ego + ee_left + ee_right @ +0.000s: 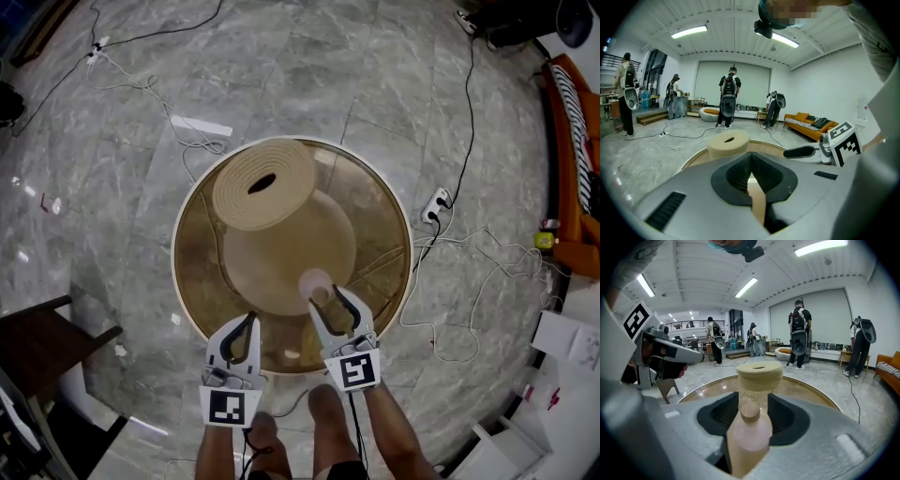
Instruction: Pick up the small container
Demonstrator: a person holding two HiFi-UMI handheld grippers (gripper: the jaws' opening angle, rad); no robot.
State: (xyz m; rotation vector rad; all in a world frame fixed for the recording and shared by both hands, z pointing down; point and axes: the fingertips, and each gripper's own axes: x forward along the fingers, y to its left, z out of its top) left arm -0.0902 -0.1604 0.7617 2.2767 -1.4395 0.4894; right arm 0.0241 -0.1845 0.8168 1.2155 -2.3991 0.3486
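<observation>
The small container (315,280) is a pale pink bottle with a cork stopper (750,411), upright on the round glass table (398,234) near its front edge. My right gripper (326,298) is open, one jaw on each side of the bottle. In the right gripper view (752,397) there is a gap between the dark pads and the bottle's sides. My left gripper (251,317) hovers over the table edge just left of it. Its tips meet with nothing between them, as the left gripper view (750,153) also shows.
A big beige spool (264,183) stands on the table behind the bottle. Cables and a power strip (437,203) lie on the marble floor. A dark stool (47,342) is at the left and an orange sofa (572,169) at the right. Several people (729,96) stand far off.
</observation>
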